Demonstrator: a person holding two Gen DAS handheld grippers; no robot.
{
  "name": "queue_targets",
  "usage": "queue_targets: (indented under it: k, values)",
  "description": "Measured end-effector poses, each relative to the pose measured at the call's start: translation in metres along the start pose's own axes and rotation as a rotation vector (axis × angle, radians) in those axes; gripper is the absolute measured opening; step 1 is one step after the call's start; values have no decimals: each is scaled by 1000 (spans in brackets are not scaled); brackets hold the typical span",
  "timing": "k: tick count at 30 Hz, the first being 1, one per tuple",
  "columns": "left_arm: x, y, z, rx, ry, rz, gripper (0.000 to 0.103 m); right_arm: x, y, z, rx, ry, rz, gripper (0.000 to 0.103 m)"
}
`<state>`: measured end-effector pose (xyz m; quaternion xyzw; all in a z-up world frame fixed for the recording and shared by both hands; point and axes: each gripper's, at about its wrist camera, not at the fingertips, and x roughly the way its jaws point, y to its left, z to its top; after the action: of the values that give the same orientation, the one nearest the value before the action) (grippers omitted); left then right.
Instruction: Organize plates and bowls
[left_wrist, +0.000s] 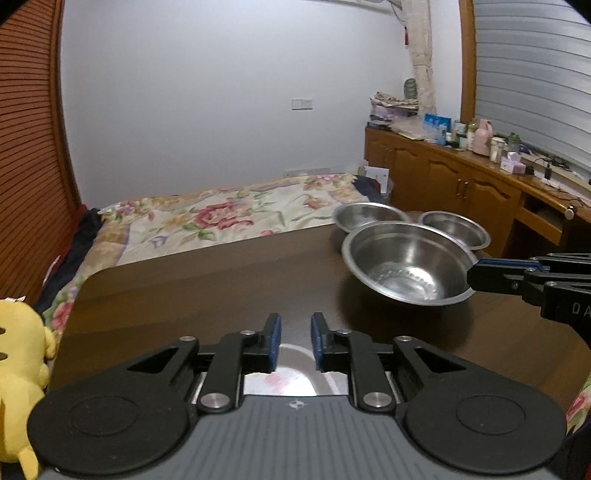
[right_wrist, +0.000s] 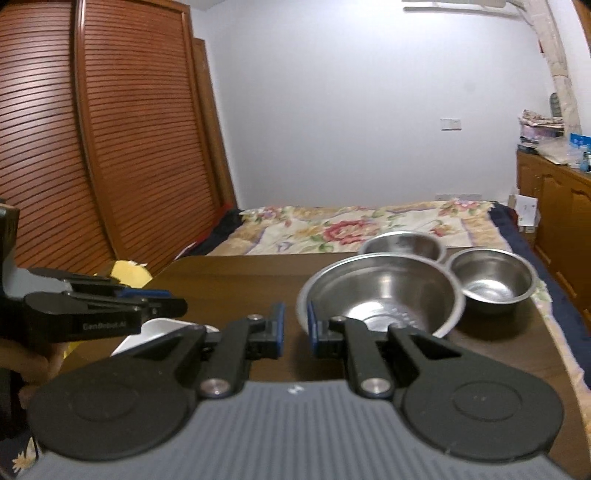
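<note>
A large steel bowl (left_wrist: 406, 266) (right_wrist: 384, 295) hangs tilted just above the dark wooden table (left_wrist: 184, 295), casting a shadow below it. My right gripper (left_wrist: 474, 273) (right_wrist: 295, 328) is shut on its near rim. Two smaller steel bowls (left_wrist: 365, 218) (left_wrist: 454, 229) stand behind it near the table's far edge. My left gripper (left_wrist: 295, 339) (right_wrist: 177, 304) hovers near the table's front with its jaws a little apart and nothing between them. A white plate (left_wrist: 291, 380) (right_wrist: 155, 328) lies right under it, mostly hidden.
A yellow plush toy (left_wrist: 18, 369) sits off the table's left edge. Beyond the table is a bed with a floral cover (left_wrist: 221, 218). A wooden cabinet (left_wrist: 461, 177) crowded with bottles runs along the right. Slatted wardrobe doors (right_wrist: 110, 147) stand on the left.
</note>
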<state>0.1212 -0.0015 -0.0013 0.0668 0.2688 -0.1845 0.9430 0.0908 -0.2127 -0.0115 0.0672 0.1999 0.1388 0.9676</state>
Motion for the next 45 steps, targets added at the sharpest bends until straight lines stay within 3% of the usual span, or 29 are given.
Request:
queue_targets:
  k: [6, 15, 18, 19, 24, 30, 45]
  values:
    - [9, -17, 9, 17, -8, -31, 32, -2, -18, 0, 12, -13, -35, 15]
    - [33, -35, 23, 22, -21, -69, 55, 9, -50, -3, 36, 2, -89, 17]
    - [45, -37, 26, 15, -20, -82, 61, 14, -61, -3, 50, -2, -91, 41]
    - [50, -38, 27, 15, -16, -82, 63, 14, -63, -4, 52, -4, -91, 41]
    - [68, -42, 30, -1, 1, -89, 65, 25, -75, -4, 64, 8, -93, 41]
    - [84, -43, 32, -18, 25, -87, 66, 35, -90, -7, 92, 17, -70, 55]
    - [111, -45, 36, -60, 68, -92, 64, 54, -108, -8, 129, 56, -15, 56]
